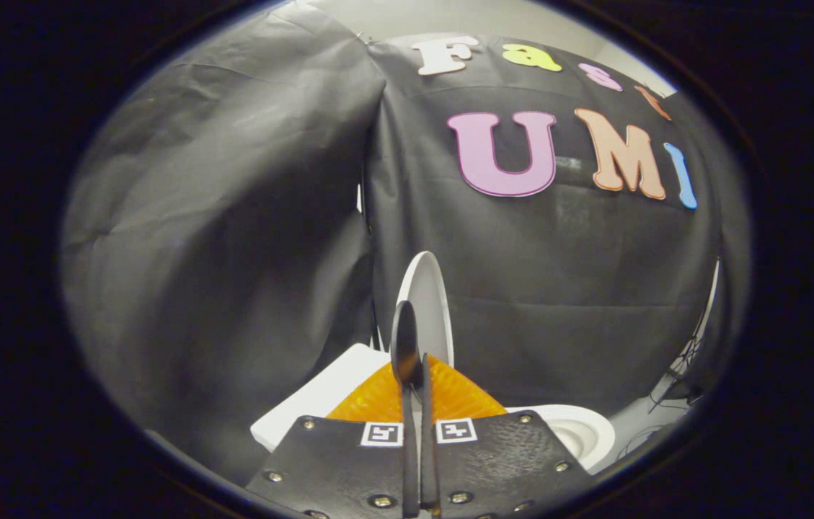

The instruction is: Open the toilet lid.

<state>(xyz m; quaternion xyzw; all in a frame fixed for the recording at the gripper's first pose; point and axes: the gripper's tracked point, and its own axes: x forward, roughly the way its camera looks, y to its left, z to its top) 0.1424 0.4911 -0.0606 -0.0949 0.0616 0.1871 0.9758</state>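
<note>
The white toilet lid stands raised, nearly upright and edge-on, just beyond my fingertips. A thin dark edge runs from its near side down between my fingers; it looks like part of the lid, though I cannot be sure. My gripper is shut with both fingers pressed on that thin edge. The white toilet bowl rim shows to the right of the fingers. The white tank top lies to their left, partly hidden by the fingers.
Black cloth walls hang close behind and to the left of the toilet, meeting at a fold behind the lid. Some cables trail on the pale floor at the far right.
</note>
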